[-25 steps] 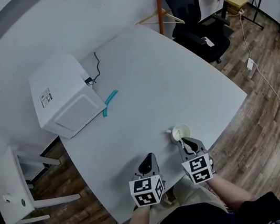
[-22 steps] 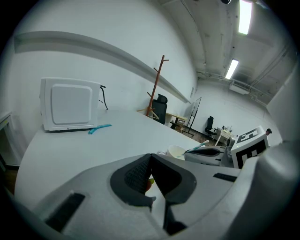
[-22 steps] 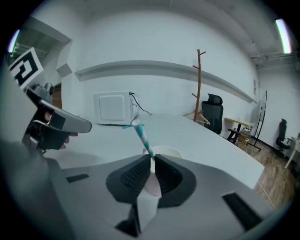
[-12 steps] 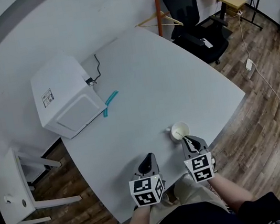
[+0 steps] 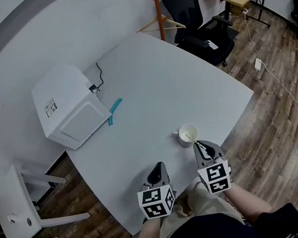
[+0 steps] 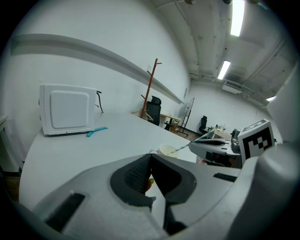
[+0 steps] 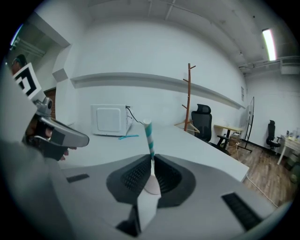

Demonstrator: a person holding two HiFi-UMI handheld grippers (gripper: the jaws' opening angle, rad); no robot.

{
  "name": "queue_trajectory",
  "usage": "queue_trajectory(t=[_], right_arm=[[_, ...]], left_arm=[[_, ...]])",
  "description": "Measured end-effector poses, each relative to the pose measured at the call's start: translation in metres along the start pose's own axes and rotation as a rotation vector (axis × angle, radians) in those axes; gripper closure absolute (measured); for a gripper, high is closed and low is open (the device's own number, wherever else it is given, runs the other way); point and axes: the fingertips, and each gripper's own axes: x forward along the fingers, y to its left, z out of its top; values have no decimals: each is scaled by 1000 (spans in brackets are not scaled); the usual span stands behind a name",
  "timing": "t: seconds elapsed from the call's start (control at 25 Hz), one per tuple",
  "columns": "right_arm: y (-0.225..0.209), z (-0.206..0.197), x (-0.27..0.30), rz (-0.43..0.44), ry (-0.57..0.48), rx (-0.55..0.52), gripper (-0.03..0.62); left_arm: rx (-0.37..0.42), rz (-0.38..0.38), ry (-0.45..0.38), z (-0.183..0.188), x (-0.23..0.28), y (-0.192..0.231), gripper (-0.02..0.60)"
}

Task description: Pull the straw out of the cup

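Note:
A white paper cup (image 5: pixel 188 134) stands near the front right edge of the white table (image 5: pixel 160 85). A teal-and-white striped straw (image 5: pixel 194 140) slants from the cup's mouth back to my right gripper (image 5: pixel 200 145), which is shut on it. In the right gripper view the straw (image 7: pixel 149 136) sticks up between the closed jaws of the right gripper (image 7: pixel 151 161). In the left gripper view the straw's (image 6: pixel 190 143) lower end still sits at the cup (image 6: pixel 167 150) rim. My left gripper (image 5: pixel 157 169) hovers left of the cup, shut and holding nothing.
A white microwave (image 5: pixel 71 109) sits at the table's back left, with a teal object (image 5: pixel 114 109) beside it. A wooden coat stand (image 5: pixel 156 4) and a black office chair (image 5: pixel 193 9) stand beyond the table. A white stool (image 5: pixel 16 205) is on the left.
My right gripper has drawn back toward the person with the straw, which now slants out further from the cup. The left gripper has stayed put.

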Motion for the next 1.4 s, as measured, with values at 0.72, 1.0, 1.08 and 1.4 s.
queue_trajectory(t=[0.72,1.0,1.08,1.4], right_arm=[[43,26,-75,-86,-105,50,553],[65,32,-93,-91,-131,61,553],[69,31,-98,-94,-133,61,553],[85,34,-111,-110,-142,83,553]], left_arm=[[42,-107,-1,-16,-51,-9,568],[52,-134,-11,-18,-65,-6,568],[49,-139,-14,-19,-69,-6,569],[44,-165,-22,-17,-77,-2,568]])
